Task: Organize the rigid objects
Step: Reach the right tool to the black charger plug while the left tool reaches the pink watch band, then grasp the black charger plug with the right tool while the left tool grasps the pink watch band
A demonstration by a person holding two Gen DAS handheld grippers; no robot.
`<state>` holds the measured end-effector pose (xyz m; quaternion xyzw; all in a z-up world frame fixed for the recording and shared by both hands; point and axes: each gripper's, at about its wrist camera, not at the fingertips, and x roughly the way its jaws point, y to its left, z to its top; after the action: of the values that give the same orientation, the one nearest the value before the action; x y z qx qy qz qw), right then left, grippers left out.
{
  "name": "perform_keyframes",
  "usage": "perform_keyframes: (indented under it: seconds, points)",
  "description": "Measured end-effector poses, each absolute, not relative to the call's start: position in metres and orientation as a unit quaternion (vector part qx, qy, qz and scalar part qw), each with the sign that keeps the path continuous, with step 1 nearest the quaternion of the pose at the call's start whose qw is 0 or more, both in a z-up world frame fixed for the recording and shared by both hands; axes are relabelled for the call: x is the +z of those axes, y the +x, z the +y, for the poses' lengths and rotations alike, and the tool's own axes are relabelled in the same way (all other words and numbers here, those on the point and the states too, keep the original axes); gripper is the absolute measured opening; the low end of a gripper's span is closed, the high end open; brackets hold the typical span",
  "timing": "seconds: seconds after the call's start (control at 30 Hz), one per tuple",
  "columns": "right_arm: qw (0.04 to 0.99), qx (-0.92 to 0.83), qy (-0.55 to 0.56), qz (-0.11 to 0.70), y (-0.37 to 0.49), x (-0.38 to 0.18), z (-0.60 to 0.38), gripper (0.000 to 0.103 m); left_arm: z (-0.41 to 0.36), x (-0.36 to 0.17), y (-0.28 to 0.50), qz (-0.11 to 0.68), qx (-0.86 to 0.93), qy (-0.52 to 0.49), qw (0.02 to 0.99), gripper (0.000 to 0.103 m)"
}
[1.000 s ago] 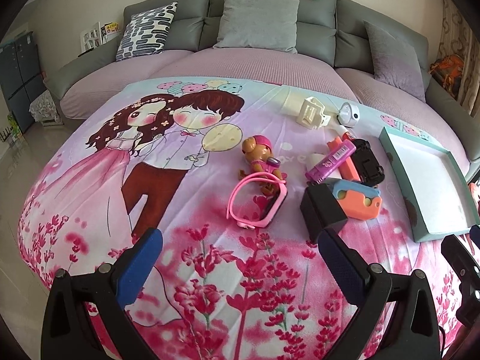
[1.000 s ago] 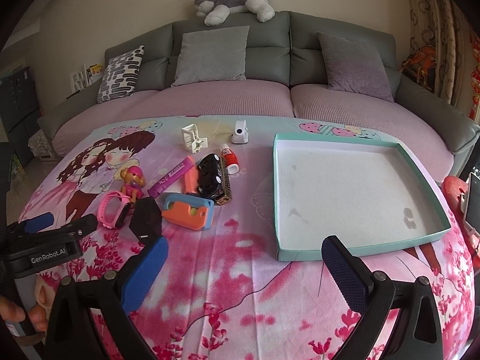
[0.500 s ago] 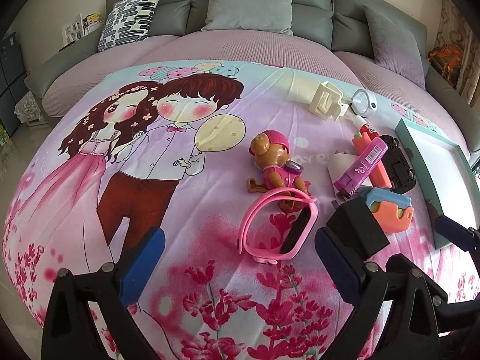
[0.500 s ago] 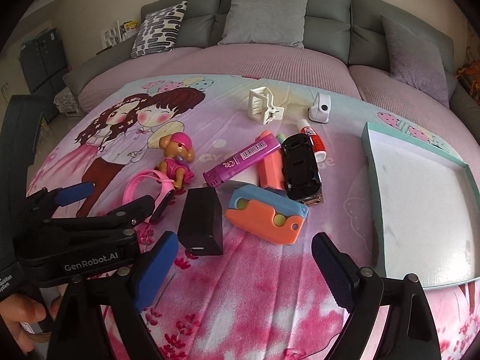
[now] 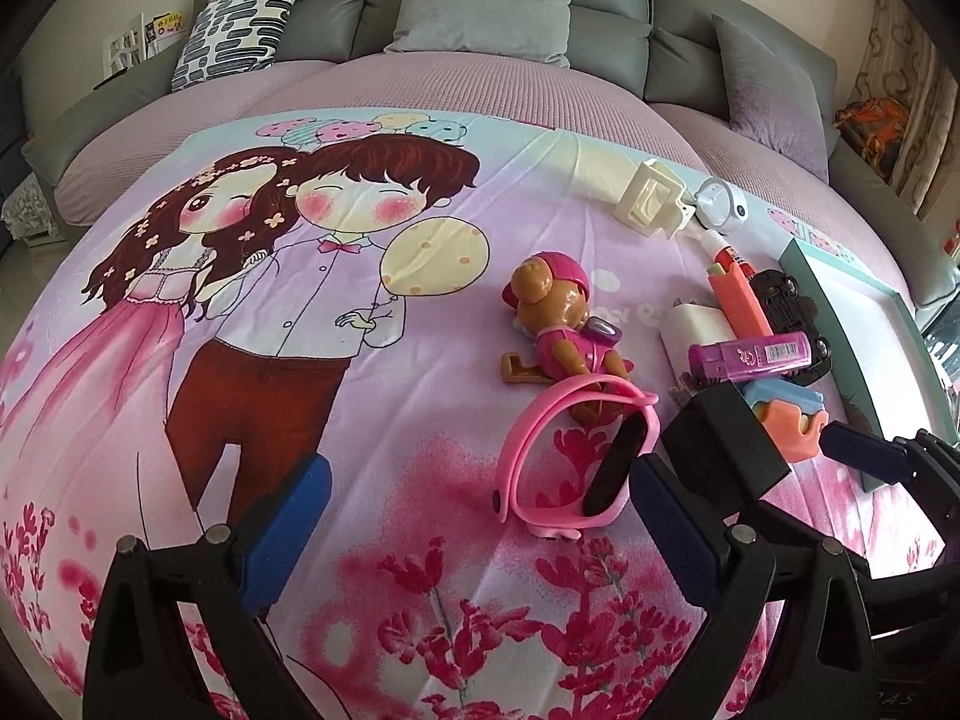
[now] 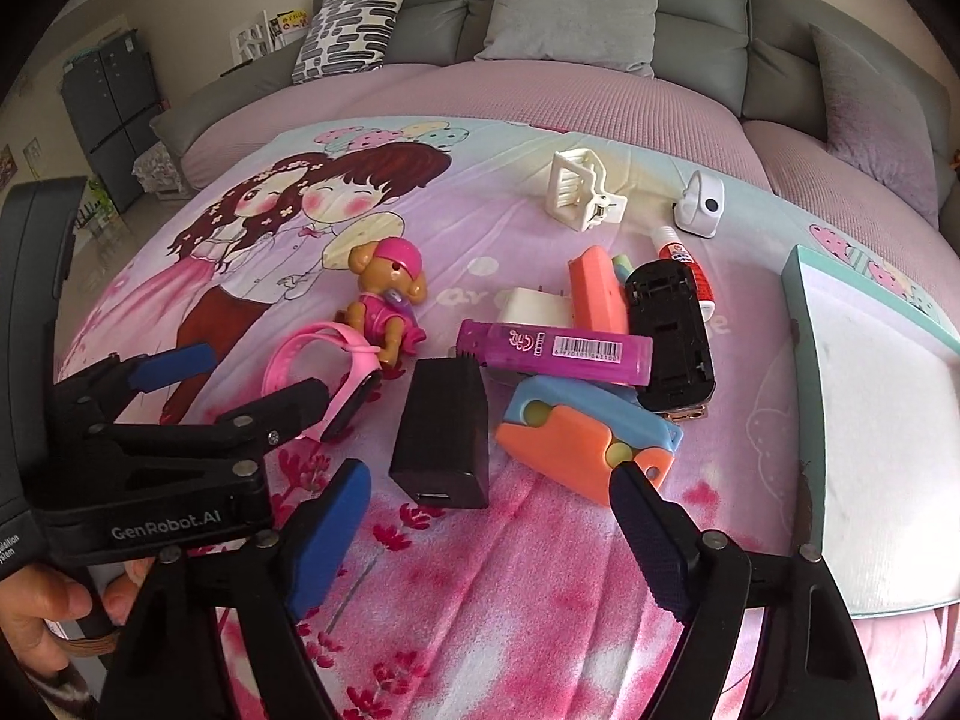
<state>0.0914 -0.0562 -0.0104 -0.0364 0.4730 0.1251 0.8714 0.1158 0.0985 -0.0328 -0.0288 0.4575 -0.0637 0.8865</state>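
One matte black block charger (image 6: 441,435), boxy, on the printed cloth between the right gripper (image 6: 489,534) fingers, which are closing, untouched. One glossy purple lighter (image 6: 555,351); one looped pink rubber watch (image 5: 570,462). Left gripper (image 5: 474,531) fingers spread, empty.

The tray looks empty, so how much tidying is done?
Nothing is put away yet: the teal tray holds nothing. Neither gripper holds anything; the right gripper has its jaws closing near the black charger, not yet gripping it. The pink watch, puppy toy, purple lighter and the rest all wait on the cloth.
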Motion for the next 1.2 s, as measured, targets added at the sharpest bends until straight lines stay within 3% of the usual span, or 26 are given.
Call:
perform_keyframes:
  seconds: [0.23,0.3,0.43,0.5,0.6,1.0,1.2]
  points:
    - [0.865,0.136,-0.052,0.48,0.097,-0.017,-0.042,0.075,0.1,-0.031,0.119,0.456,-0.075,-0.022,0.887,0.099]
    - [0.864,0.139,-0.051,0.482,0.099,-0.019,-0.04,0.065,0.099,-0.032,0.119,0.458,-0.081,-0.023,0.885,0.099]
    - [0.863,0.141,-0.049,0.483,0.102,-0.021,-0.036,0.062,0.101,-0.034,0.121,0.461,-0.08,-0.032,0.883,0.099]
    - [0.863,0.141,-0.051,0.482,0.103,-0.021,-0.035,0.046,0.101,-0.034,0.121,0.461,-0.083,-0.035,0.883,0.099]
    - [0.862,0.141,-0.044,0.485,0.105,-0.023,-0.036,0.035,0.1,-0.033,0.12,0.46,-0.088,-0.035,0.883,0.099]
    - [0.861,0.136,-0.029,0.49,0.096,-0.019,-0.051,0.033,0.078,-0.034,0.121,0.465,-0.105,-0.024,0.879,0.099]
    - [0.861,0.136,-0.022,0.49,0.092,-0.018,-0.057,0.033,0.072,-0.04,0.126,0.478,-0.107,-0.021,0.871,0.073]
